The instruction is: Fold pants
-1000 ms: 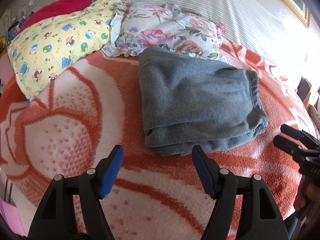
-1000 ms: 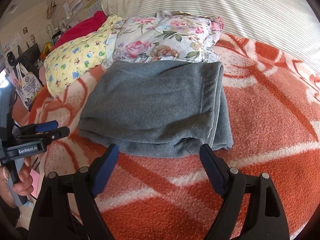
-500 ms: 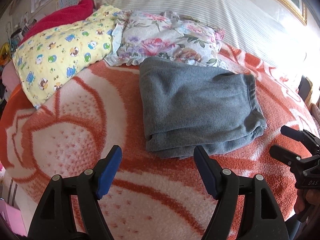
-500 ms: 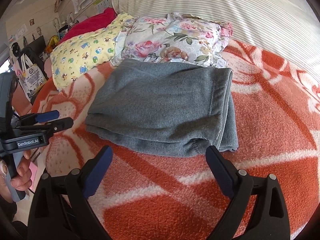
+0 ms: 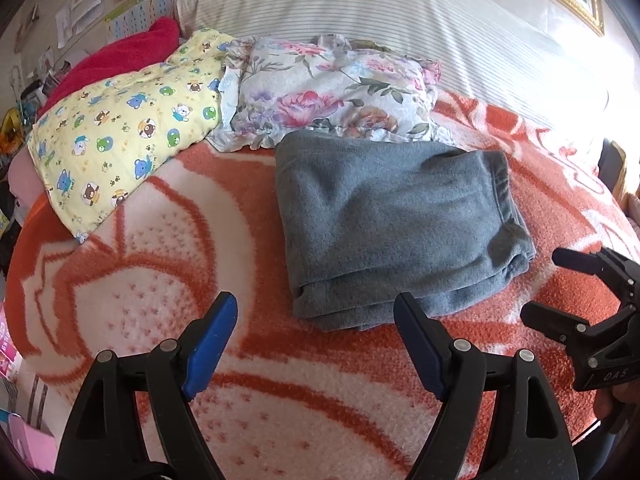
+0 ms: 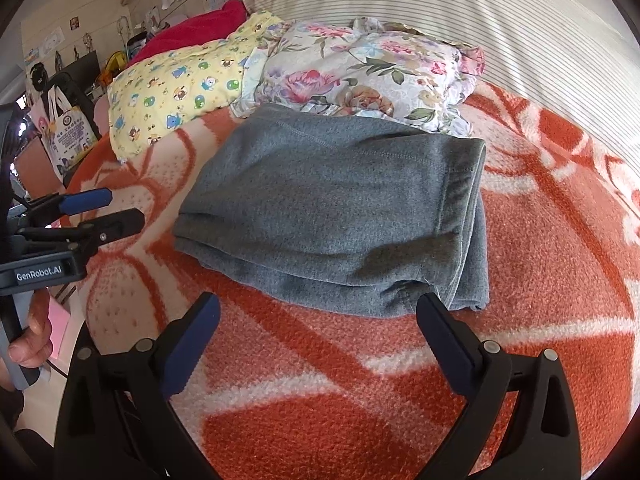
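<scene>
Lying folded, grey pants (image 5: 396,220), long axis toward the pillows (image 5: 332,92); left gripper (image 5: 316,320) and right gripper (image 6: 320,316) wide, empty.

Matt fleece pants (image 5: 394,220), fuzzy blanket (image 5: 160,280)

Reads "GenRobot.AI" on the left gripper (image 6: 116,210) body, at nine o'clock. Reads "DAS" on the right gripper (image 5: 548,286) body, at four o'clock.

Left gripper (image 5: 316,320), right gripper (image 6: 318,320): fingers spread wide, empty.
</scene>
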Demonstrator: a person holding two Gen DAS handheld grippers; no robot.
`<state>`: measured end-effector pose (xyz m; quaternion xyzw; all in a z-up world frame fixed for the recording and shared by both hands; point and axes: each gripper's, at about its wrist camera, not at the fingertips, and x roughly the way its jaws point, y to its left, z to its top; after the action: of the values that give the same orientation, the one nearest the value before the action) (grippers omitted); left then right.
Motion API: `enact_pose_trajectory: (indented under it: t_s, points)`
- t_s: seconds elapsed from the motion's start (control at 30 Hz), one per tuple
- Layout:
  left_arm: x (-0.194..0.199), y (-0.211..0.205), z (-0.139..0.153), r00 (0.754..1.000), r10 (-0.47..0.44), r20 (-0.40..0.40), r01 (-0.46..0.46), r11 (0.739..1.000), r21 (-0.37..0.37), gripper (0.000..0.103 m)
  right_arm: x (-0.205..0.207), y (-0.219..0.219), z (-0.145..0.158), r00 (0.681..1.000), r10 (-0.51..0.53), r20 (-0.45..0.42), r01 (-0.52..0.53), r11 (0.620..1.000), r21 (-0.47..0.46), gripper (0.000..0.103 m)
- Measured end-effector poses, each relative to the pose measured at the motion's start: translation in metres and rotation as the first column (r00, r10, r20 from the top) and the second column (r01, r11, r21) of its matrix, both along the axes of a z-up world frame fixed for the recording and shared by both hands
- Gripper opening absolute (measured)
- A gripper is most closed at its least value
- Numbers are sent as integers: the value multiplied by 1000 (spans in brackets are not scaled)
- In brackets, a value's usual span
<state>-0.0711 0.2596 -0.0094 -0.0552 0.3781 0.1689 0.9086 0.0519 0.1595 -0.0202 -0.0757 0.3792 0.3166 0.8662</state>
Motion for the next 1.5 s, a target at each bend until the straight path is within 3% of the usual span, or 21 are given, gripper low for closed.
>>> enact_pose_trajectory:
  t_s: [0.83, 1.5]
  points:
    - [43, 6, -8, 999, -20, -32, 19, 1000, -20, 83, 57, 5, -1, 999, -3, -32, 3, 1000, 12, 101]
    - [56, 1, -6, 999, -45, -17, 45, 999, -16, 83, 62, 5, -2, 999, 3, -34, -3, 1000, 14, 101]
